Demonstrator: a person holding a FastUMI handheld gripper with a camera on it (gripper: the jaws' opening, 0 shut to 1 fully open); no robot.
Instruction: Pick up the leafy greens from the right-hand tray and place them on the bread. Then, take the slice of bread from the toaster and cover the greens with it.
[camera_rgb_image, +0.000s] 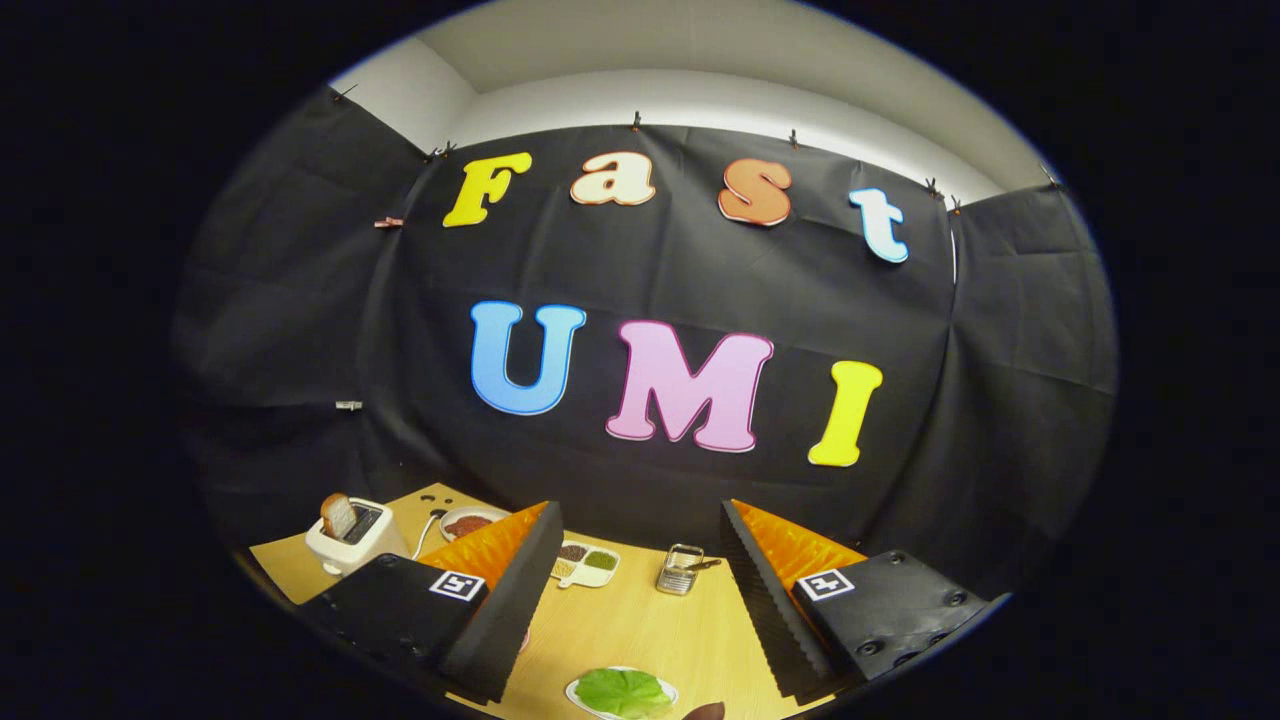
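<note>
While your jaws hang wide apart w/ nothing held, flat green leafy greens (622, 691) sit on a white tray (575, 692) between them.

On the worktop (640, 620), the plate (590, 702) with the greens (622, 690) lies between the spread fingers of the tool (640, 530), nearest the camera. Beyond it stands a small metal box (681, 570), with a divided dish (587, 564) to its left. Further left is a bowl (468, 520), then the toaster (352, 540) with a bread slice (338, 515) standing in its slot.
</note>
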